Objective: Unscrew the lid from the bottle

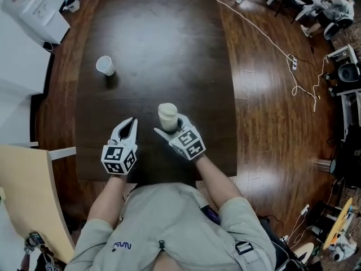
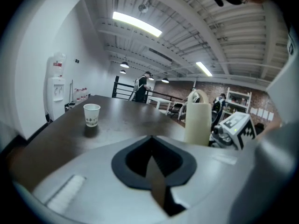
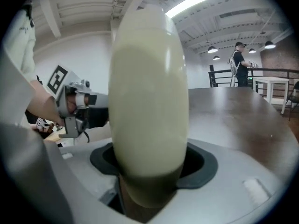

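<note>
A cream bottle point(image 1: 167, 115) stands upright on the dark table point(image 1: 158, 44), its rounded cream top facing up. My right gripper point(image 1: 169, 124) reaches in from the near side and is shut on the bottle's lower body, one jaw on each side. In the right gripper view the bottle point(image 3: 149, 101) fills the middle and sits deep between the jaws. My left gripper point(image 1: 131, 123) hovers a little left of the bottle, shut and empty. From the left gripper view the bottle point(image 2: 197, 122) shows at the right, beside the right gripper's marker cube point(image 2: 236, 125).
A white paper cup point(image 1: 105, 65) stands on the table's far left, apart from the bottle. A pale chair point(image 1: 28, 196) is at the near left. Cables point(image 1: 282, 55) trail over the wood floor to the right. People stand far off in the room.
</note>
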